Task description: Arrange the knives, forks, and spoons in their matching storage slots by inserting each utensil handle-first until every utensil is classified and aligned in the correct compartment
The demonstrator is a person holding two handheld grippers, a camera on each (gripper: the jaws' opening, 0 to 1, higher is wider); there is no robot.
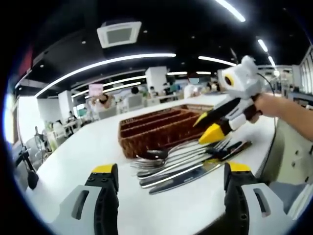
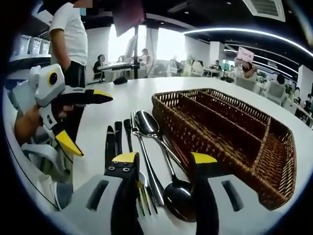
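Both tools, the left tool [image 2: 73, 120] and right tool [image 2: 164, 164], are released. The spoons [image 2: 168, 188] and forks [image 2: 143, 196] touch, so the right one might grab two.

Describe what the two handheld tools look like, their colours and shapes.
In the left gripper view, the left tool has grey bodies with black jaws capped in yellow. The right tool has a white housing, black tapered jaws and yellow tips. In the right gripper view, the left tool shows the same white housing with a yellow-ringed round part.
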